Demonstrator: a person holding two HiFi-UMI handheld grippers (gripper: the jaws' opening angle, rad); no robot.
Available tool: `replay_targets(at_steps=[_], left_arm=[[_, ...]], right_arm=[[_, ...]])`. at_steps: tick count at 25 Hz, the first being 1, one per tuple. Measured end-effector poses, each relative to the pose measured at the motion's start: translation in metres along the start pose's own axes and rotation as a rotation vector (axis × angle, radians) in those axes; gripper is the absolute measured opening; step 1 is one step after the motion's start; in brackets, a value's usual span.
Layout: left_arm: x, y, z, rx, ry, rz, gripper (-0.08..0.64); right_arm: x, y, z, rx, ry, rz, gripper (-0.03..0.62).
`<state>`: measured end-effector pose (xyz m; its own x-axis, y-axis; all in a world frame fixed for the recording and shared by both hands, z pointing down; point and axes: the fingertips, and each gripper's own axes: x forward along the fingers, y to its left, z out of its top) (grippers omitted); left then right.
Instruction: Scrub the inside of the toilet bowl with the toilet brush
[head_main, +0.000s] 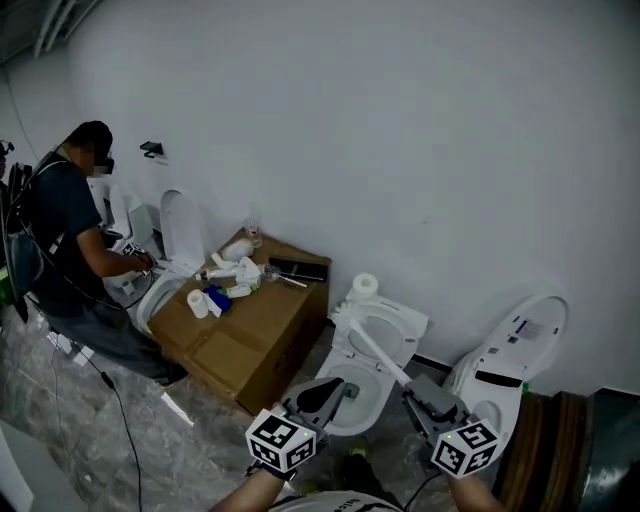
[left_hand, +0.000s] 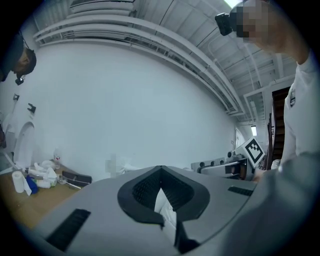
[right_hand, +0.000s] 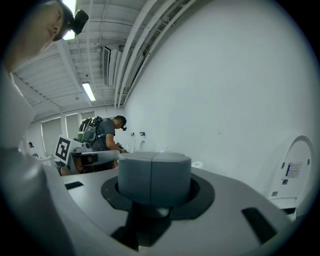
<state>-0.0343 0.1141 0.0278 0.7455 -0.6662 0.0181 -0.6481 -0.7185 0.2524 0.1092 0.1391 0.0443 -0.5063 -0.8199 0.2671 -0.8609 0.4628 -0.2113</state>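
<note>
Against a smooth white wall (head_main: 400, 150), on a mottled grey stone floor (head_main: 120, 440), a glossy white toilet (head_main: 395, 322) stood beside a brown cardboard box (head_main: 250, 340). The right gripper (head_main: 418, 392) had its grey fingers clenched on the slim white handle of the toilet brush (head_main: 372, 350), which slanted up and left across the open bowl to the far rim. The left gripper (head_main: 345, 391) hovered over the bowl's front with its fingers pressed together at the tips, something white showing in the dark hollow behind them.
</note>
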Motion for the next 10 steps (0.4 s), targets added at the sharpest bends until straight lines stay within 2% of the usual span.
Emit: replay_targets(at_steps=[10], left_arm=[[-0.029, 0.009, 0.003, -0.011, -0.026, 0.055, 0.008]], right_arm=[[0.004, 0.016, 0.007, -0.005, -0.011, 0.023, 0.155]])
